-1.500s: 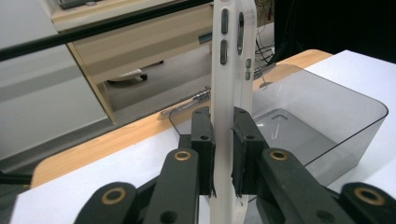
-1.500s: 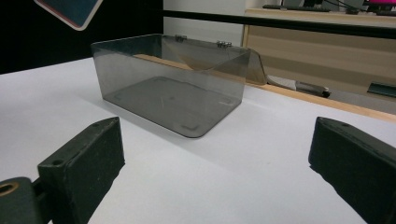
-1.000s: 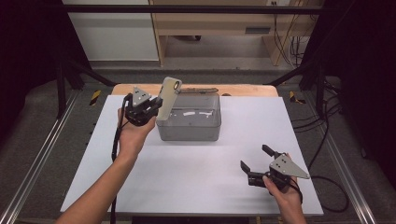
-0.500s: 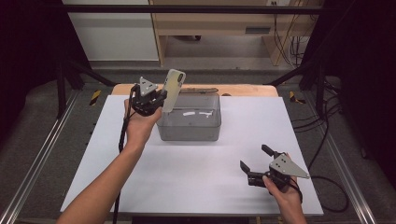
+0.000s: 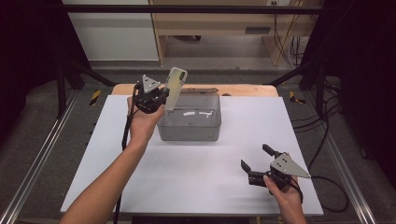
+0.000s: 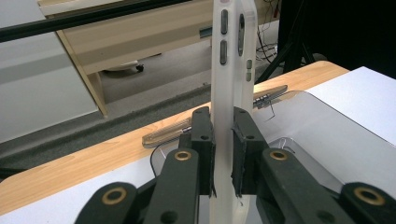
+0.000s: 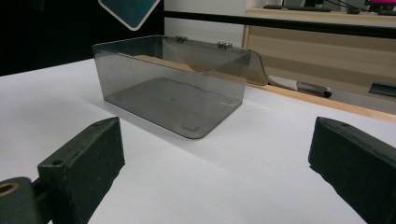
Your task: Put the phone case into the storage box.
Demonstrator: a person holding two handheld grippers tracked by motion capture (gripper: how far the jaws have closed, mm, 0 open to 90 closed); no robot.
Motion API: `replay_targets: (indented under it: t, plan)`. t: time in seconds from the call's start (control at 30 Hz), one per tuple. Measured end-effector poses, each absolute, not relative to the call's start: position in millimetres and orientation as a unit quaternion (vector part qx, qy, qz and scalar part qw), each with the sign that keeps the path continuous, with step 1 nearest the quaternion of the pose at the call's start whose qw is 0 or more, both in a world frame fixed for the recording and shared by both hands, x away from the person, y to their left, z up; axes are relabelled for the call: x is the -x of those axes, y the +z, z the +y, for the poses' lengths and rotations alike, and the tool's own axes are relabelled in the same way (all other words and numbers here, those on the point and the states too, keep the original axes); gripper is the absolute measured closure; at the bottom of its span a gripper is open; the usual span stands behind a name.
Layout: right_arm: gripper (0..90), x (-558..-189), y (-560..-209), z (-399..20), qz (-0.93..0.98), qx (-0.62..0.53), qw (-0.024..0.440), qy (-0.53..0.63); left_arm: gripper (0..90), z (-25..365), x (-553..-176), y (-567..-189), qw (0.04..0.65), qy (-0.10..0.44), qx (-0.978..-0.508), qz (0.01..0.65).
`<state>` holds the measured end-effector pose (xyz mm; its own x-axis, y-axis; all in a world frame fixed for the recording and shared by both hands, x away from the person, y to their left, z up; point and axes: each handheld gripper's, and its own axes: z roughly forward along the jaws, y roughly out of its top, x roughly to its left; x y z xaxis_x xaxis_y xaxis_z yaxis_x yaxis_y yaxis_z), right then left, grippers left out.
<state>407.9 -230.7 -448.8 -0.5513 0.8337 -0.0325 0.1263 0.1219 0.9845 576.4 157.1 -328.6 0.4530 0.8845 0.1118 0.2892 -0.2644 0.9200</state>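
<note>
A white bench [image 5: 196,177] stood in a dark-framed workspace, with a wooden strip along its far edge and pale wooden furniture on the grey floor behind it.

In the upper left of the high view, the left gripper [image 5: 159,99] was raised over the far left part of the bench, carried on a forearm reaching in from the bottom left of the frame. Its jaws were pinched on the lower part of a phone case [image 5: 175,87], a pale, translucent shell that stood nearly upright, leaning slightly to the right, above the left rim of the box. In the left gripper view the case [image 6: 231,74] rose up the centre of the frame, its side buttons facing the camera and both black pads pressed flat against it.

At the centre of the high view sat a smoky clear plastic box [image 5: 189,119], its hinged lid folded back toward the wooden strip.

In the lower right of the high view, the right gripper [image 5: 256,163] rested low over the near right corner of the bench, well apart from the box, its jaws spread wide with nothing between them. The right gripper view showed the box [image 7: 173,91] beyond the two parted jaws.
</note>
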Motion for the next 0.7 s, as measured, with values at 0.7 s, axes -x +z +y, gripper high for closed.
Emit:
replay_targets:
  t: [0.7]
  plan:
    - [3.6,-407.7,-448.2,-230.9,0.681,-0.352,0.314,0.56,81.5,158.1,-577.1,-328.2,0.448,0.33,-0.713,0.427]
